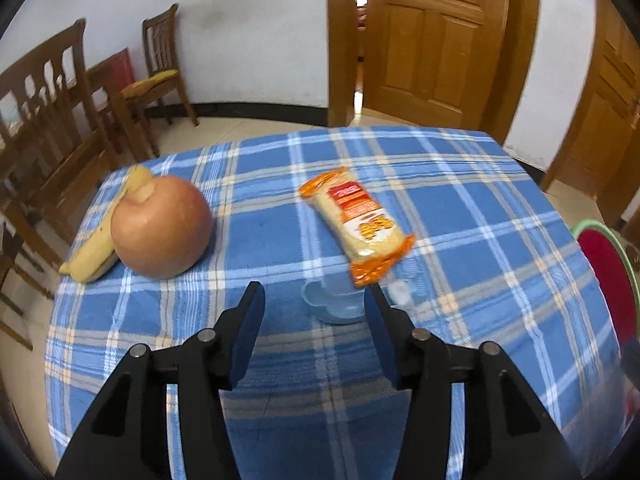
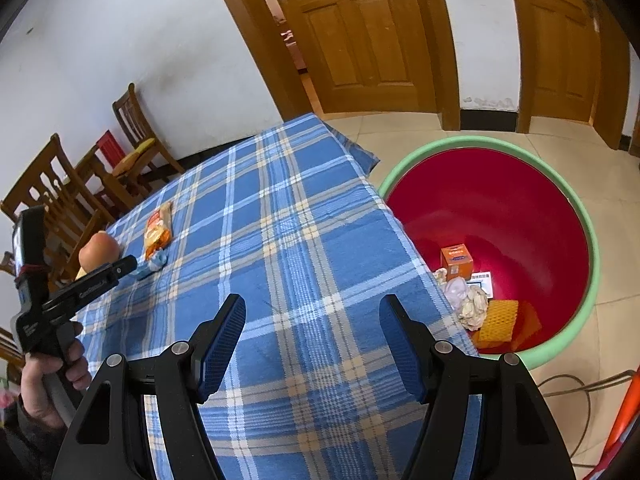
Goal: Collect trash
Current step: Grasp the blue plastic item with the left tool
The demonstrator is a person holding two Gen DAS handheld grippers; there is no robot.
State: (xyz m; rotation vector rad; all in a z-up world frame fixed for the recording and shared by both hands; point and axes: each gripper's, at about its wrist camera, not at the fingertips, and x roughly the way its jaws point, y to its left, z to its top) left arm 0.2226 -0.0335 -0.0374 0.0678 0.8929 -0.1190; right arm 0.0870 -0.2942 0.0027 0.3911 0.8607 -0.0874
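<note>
My left gripper (image 1: 315,296) is open and empty, low over the blue plaid tablecloth (image 1: 460,208). A crushed clear plastic cup (image 1: 340,300) lies just ahead between its fingertips, nearer the right one. An orange snack packet (image 1: 360,224) lies just beyond the cup. My right gripper (image 2: 312,308) is open and empty above the table's right part. The red basin with a green rim (image 2: 500,200) stands on the floor to the right and holds a small orange box (image 2: 456,260), crumpled paper (image 2: 474,306) and orange wrappers (image 2: 498,320). The left gripper (image 2: 132,264) also shows in the right wrist view.
An apple (image 1: 162,226) and a banana (image 1: 100,240) lie at the table's left side. Wooden chairs (image 1: 52,120) stand to the left. Wooden doors (image 1: 432,40) are behind the table. A cable (image 2: 576,400) lies on the floor near the basin.
</note>
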